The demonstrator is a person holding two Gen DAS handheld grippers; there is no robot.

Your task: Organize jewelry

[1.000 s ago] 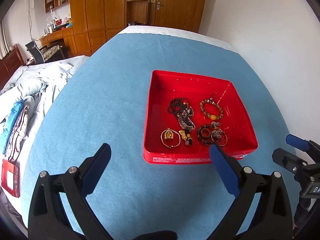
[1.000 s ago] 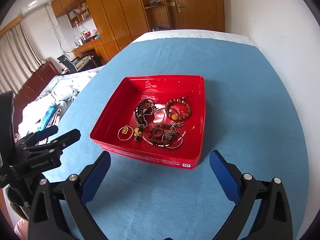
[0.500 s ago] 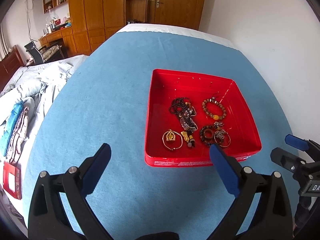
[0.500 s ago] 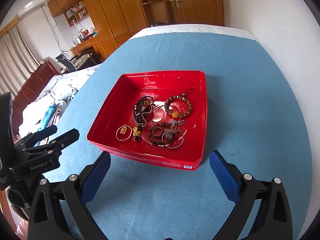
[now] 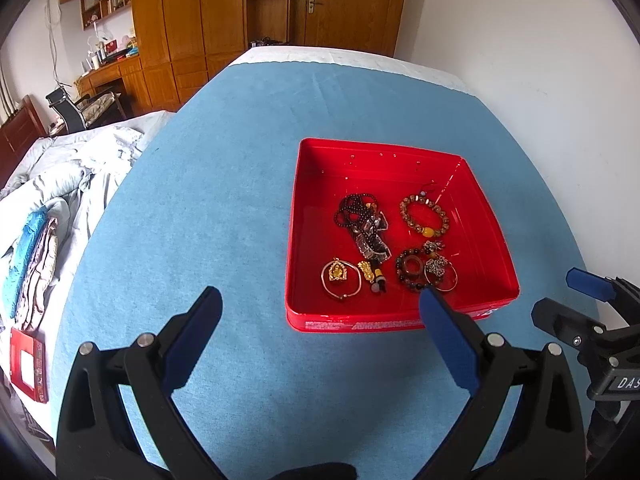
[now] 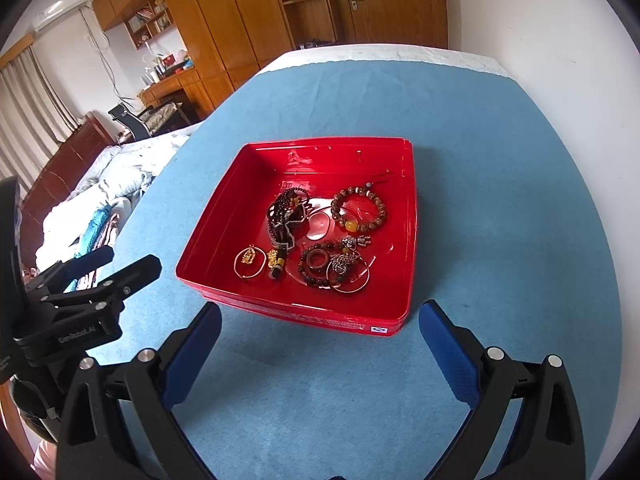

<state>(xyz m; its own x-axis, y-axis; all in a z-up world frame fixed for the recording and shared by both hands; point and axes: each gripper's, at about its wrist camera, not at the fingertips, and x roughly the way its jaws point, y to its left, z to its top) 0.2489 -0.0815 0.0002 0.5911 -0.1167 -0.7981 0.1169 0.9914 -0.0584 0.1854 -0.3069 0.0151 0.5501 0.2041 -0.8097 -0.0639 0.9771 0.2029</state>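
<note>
Toward the right edge of the blue table (image 5: pixel 240 208), the red tray (image 5: pixel 496 240) holds all visible jewelry (image 5: pixel 380 248): bracelets, beads, pendants, partly tangled. My left gripper (image 5: pixel 320 312) and right gripper (image 6: pixel 320 320) hang wide open, empty. Gathering looks done or sorting pending; I cannot tell which.

Wooden wardrobes (image 5: pixel 192 20), a black chair (image 5: pixel 80 108), rumpled bedding (image 5: pixel 60 184)

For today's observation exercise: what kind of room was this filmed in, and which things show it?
Most likely a bedroom in a home: rumpled bedding beside the blue-covered surface, wooden wardrobes along the wall, and a desk with a chair.
</note>
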